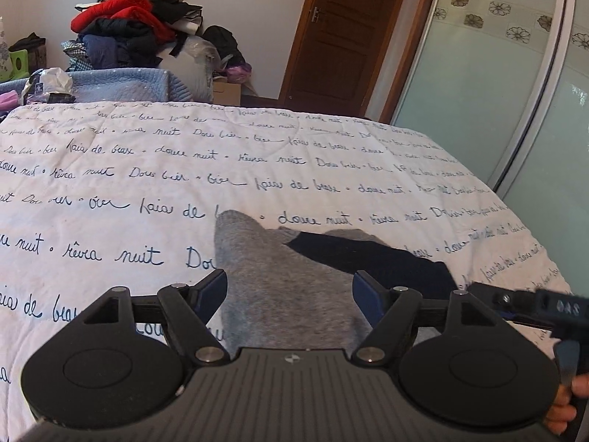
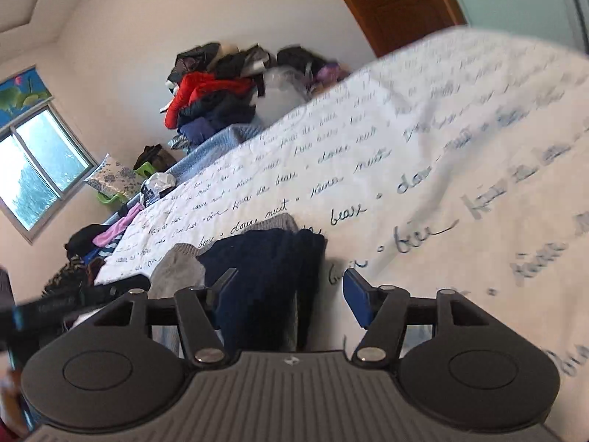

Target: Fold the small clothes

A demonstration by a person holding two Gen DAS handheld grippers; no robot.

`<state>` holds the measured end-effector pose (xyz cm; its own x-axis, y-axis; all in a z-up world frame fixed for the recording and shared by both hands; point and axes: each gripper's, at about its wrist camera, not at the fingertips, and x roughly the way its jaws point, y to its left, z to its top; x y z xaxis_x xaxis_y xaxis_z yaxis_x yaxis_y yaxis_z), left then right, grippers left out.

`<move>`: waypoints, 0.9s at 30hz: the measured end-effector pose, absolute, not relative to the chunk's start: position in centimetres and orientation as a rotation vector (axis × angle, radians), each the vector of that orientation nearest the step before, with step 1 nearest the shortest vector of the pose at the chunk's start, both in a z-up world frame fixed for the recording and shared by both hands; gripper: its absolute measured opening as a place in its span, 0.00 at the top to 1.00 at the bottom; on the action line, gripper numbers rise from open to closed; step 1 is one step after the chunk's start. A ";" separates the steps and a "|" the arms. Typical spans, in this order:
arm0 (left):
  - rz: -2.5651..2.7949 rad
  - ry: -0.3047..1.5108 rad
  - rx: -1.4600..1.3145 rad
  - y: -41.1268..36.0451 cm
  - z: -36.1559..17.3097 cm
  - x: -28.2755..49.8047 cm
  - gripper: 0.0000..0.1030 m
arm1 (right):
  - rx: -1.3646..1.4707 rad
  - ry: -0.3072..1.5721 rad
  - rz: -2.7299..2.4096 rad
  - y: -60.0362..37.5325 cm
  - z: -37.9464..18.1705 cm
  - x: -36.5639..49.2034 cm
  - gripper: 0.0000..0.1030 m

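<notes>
Jaws: left gripper (image 1: 290, 291) and right gripper (image 2: 285, 289) both stand apart, gripping nothing | Place: grey sock (image 1: 265, 276) and navy sock (image 1: 371, 258) overlap on near bed (image 1: 110, 169) | Handling: light, limp knit; pinch a cuff or toe.

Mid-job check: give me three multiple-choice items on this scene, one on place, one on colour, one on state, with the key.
1. Where does the grey knitted garment lie?
A. on the white quilt with blue handwriting print
B. on the floor
C. on the far clothes pile

2. What colour is the cloth piece on the grey one?
A. red
B. dark navy
C. green

3. How stands the left gripper?
A. shut on cloth
B. open
C. hidden

Key: 1 A, it rests on the printed quilt; 2 B, a dark navy piece overlaps it; 3 B, blue pads stand apart, clamping nothing.
</notes>
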<state>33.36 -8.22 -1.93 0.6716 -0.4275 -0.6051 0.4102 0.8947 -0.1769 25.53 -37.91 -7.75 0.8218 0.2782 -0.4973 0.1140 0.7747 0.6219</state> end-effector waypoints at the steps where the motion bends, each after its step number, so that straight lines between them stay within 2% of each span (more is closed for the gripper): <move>1: -0.468 0.689 -0.030 -8.1 -2.1 33.7 0.28 | 0.707 0.612 0.113 -38.0 -8.0 26.2 0.40; 3: -0.467 0.693 -0.045 -8.0 -2.5 34.4 0.28 | 0.714 0.602 0.141 -37.8 -8.5 27.5 0.41; 4: -0.466 0.697 -0.056 -8.0 -2.8 34.9 0.28 | 0.702 0.605 0.154 -37.7 -8.5 27.9 0.56; 5: -0.463 0.701 -0.069 -8.0 -3.0 35.3 0.30 | 0.678 0.617 0.160 -37.4 -8.5 28.1 0.83; 6: -0.464 0.703 -0.084 -7.9 -3.2 35.7 0.32 | 0.641 0.630 0.153 -37.1 -8.4 28.4 0.93; 7: -0.467 0.709 -0.095 -7.9 -3.5 36.0 0.40 | 0.609 0.628 0.160 -36.8 -8.4 28.6 0.93; 8: -0.472 0.718 -0.103 -7.9 -3.8 36.4 0.61 | 0.578 0.618 0.165 -36.5 -8.1 28.4 0.94; 9: -0.465 0.732 -0.105 -7.9 -4.0 36.7 0.73 | 0.556 0.604 0.163 -36.4 -7.8 28.3 0.94; 10: -0.455 0.741 -0.105 -7.9 -4.3 36.9 0.79 | 0.544 0.577 0.161 -36.5 -7.3 28.2 0.94; 14: -0.413 0.718 -0.125 -7.7 -4.5 37.7 0.87 | 0.548 0.537 0.151 -37.5 -6.4 30.2 0.94; 18: -0.387 0.722 -0.125 -7.4 -5.0 38.7 0.86 | 0.499 0.632 0.134 -37.0 -8.0 31.8 0.93; 19: -0.408 0.733 -0.133 -7.0 -5.0 38.6 0.83 | 0.491 0.632 0.122 -37.0 -8.1 31.4 0.90; 20: -0.412 0.734 -0.137 -6.6 -5.1 38.3 0.72 | 0.487 0.628 0.106 -37.2 -8.0 30.9 0.81; 21: -0.413 0.731 -0.134 -6.1 -5.0 38.0 0.65 | 0.495 0.626 0.088 -37.7 -7.9 30.3 0.59; 22: -0.409 0.730 -0.130 -5.7 -5.0 37.7 0.45 | 0.517 0.627 0.084 -38.3 -8.0 29.9 0.42; 23: -0.413 0.730 -0.134 -5.2 -5.0 37.4 0.30 | 0.555 0.620 0.112 -39.1 -8.2 29.5 0.19; 25: -0.457 0.740 -0.174 -4.1 -5.1 37.1 0.21 | 0.657 0.650 0.219 -40.4 -8.8 29.6 0.19; 27: -0.511 0.779 -0.212 -3.8 -5.4 37.3 0.21 | 0.745 0.715 0.318 -41.0 -9.9 30.4 0.19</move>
<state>37.30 -3.79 -5.44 0.5979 -0.5132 -0.6158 0.3605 0.8583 -0.3653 30.36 -41.04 -9.92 0.7223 0.5013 -0.4764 -0.0185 0.7026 0.7113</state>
